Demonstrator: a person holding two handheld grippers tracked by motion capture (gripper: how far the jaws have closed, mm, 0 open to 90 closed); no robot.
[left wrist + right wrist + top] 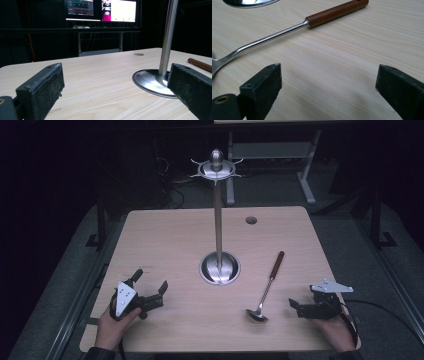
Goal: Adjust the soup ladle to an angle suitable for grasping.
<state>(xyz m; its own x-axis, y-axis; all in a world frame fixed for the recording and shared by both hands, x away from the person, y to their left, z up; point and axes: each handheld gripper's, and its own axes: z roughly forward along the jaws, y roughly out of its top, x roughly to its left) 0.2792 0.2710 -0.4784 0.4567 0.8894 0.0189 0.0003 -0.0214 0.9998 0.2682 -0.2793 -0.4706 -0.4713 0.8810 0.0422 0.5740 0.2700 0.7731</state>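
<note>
A wood-handled ladle (267, 287) lies flat on the counter (170, 240), just left of the right tool (296, 305), whose jaws stand apart, empty. The bowl seems nearest that tool.

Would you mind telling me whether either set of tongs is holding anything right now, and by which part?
Nothing is held. The left tongs and right tongs both stand open over the table; the ladle lies untouched.

the ladle (266, 290) lies on the table (165, 245), right of the stand (219, 265).
</note>
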